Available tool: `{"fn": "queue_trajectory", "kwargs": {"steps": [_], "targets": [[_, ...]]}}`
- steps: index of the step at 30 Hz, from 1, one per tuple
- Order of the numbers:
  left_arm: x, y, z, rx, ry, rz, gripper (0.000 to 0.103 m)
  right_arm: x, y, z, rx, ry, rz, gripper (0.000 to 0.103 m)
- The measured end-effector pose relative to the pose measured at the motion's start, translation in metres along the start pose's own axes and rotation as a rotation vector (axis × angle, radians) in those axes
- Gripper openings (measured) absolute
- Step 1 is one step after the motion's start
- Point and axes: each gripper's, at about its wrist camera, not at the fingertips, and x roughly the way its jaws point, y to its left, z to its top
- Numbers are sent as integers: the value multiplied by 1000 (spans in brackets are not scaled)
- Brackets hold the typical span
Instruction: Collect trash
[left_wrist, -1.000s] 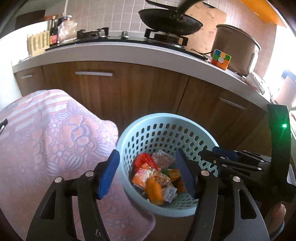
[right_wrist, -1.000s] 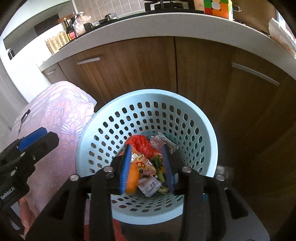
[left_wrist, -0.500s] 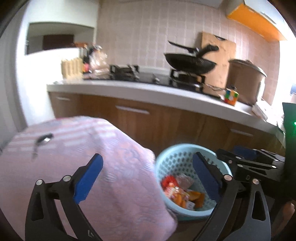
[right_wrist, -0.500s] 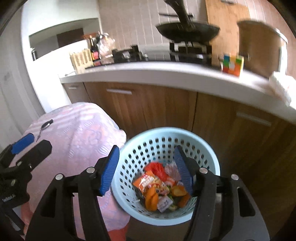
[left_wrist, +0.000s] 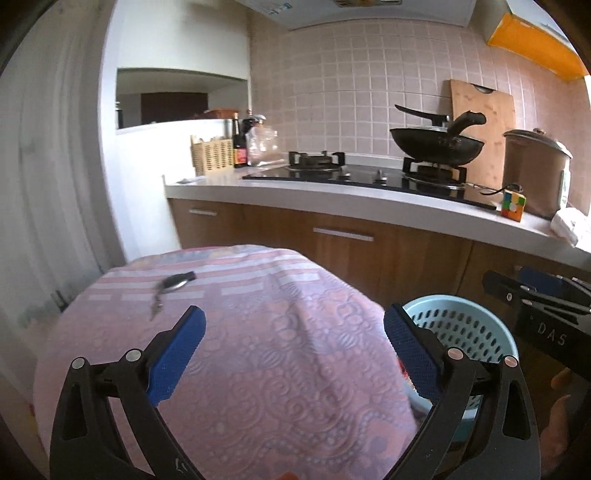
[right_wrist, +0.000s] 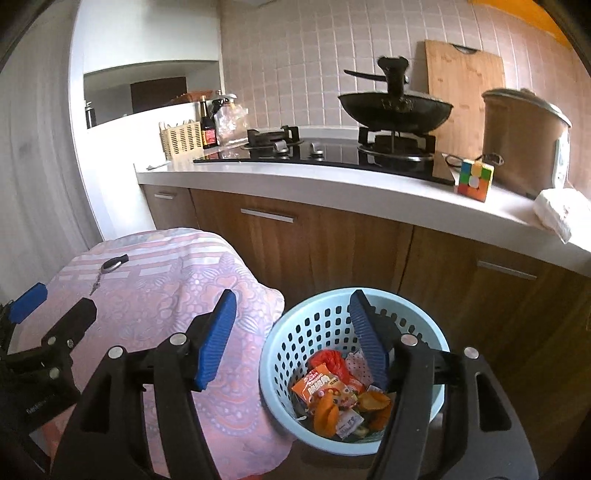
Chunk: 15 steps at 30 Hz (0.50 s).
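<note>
Left gripper (left_wrist: 293, 349) sits low centre in the left wrist view, jaws spread wide with nothing between them, only pink patterned cloth (left_wrist: 258, 350) behind. On that cloth, left of centre, lies a key fob with a key (left_wrist: 173, 286) — not trash by the look of it, so best left alone. At the lower right the pale blue basket (left_wrist: 465, 325) shows partly, its near side hidden by the cloth and the right-hand finger. No loose wrapper is visible on the cloth from here.

Right wrist view: right gripper (right_wrist: 291, 339) fills the lower centre, its jaws opening and empty, the left finger over the cloth, the right finger over the basket's mouth. Inside the basket, lower right of centre, sits the trash (right_wrist: 340, 391) — orange, red and white wrappers piled at the bottom, none hanging over the rim.

Judgement: the drop looks done and the task near its end. To do this step well, lift both grippers clear of the rim without knocking the light basket, keep the jaws apart, then scan cloth and floor for leftovers.
</note>
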Motion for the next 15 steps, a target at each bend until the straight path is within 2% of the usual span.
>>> {"fn": "queue_trajectory", "kwargs": {"steps": [9,15], "targets": [[-7,9,-15,-21,8,19,94,-7,13,-12,-21,-30,-28,60],[-11,12,-13,-50,21,-38,94,-12,14,-14,-31,-43,-54,60]]}}
